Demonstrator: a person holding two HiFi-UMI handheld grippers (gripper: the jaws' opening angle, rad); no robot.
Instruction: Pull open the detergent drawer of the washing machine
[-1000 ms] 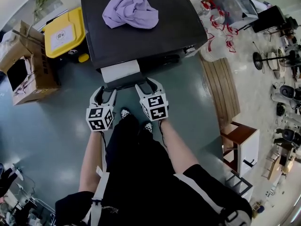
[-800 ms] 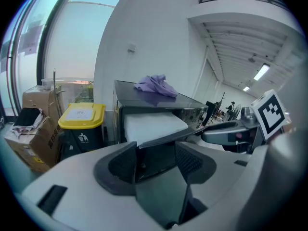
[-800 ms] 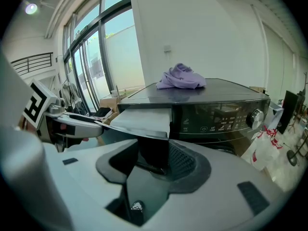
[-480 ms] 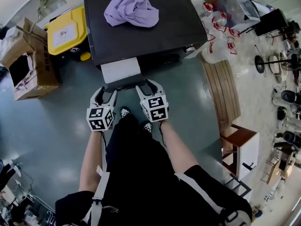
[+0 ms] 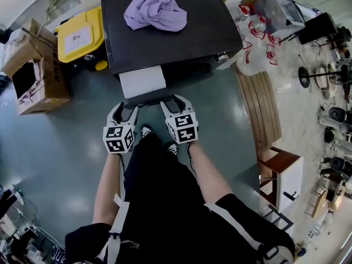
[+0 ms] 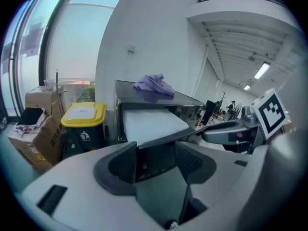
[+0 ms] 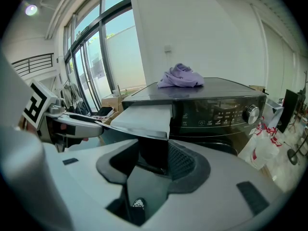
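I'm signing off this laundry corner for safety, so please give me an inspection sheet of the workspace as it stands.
Surface: washer top, black, with a purple cloth lying on it.
Job's things: drawer pulled out of the washer, white top showing.
Clutter: yellow-lidded bin and cardboard boxes left of the washer; plastic bags to its right.
Tools: left tool and right tool each have a corner of the drawer's front between their jaws; whether the pads press is unclear.
Cables: nothing seen near the washer.
Surroundings: grey floor, wooden slats, side table, large window.
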